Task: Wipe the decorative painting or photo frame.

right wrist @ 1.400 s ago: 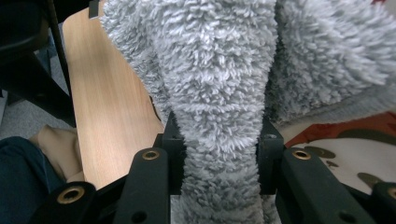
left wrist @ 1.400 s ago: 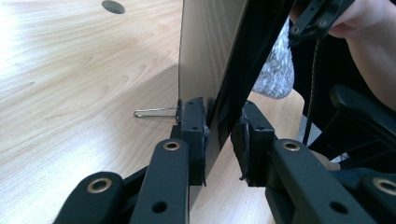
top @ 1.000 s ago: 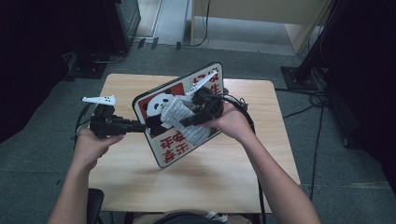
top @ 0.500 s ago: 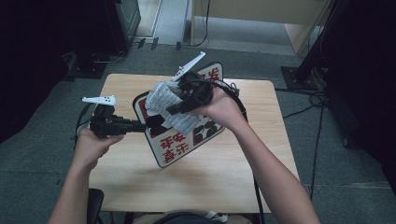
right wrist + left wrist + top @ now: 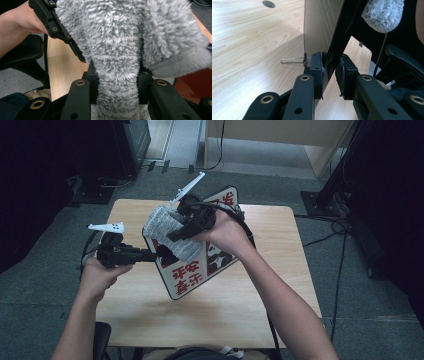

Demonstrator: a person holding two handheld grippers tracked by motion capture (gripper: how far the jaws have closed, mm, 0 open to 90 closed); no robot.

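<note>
A sign board point(image 5: 200, 270) with red characters and black-and-white pictures stands tilted on its edge on the wooden table point(image 5: 225, 320). My left gripper point(image 5: 150, 255) is shut on the board's left edge; in the left gripper view its pads point(image 5: 317, 72) pinch the thin board point(image 5: 319, 25). My right gripper point(image 5: 172, 236) is shut on a grey fluffy cloth point(image 5: 167, 227) and holds it against the sign's upper left face. In the right gripper view the cloth point(image 5: 117, 37) bulges up between the jaws of the gripper point(image 5: 117, 85), with red sign surface point(image 5: 195, 82) at the lower right.
A bent wire clip point(image 5: 293, 60) sticks out from the board's back near the table top point(image 5: 249, 37). A round hole point(image 5: 268, 3) sits in the table farther off. Cables point(image 5: 240, 212) lie behind the sign. Dark floor surrounds the table.
My right gripper has carried the cloth up and to the left across the sign's face, from its right middle to its upper left. The left gripper and the board have stayed put.
</note>
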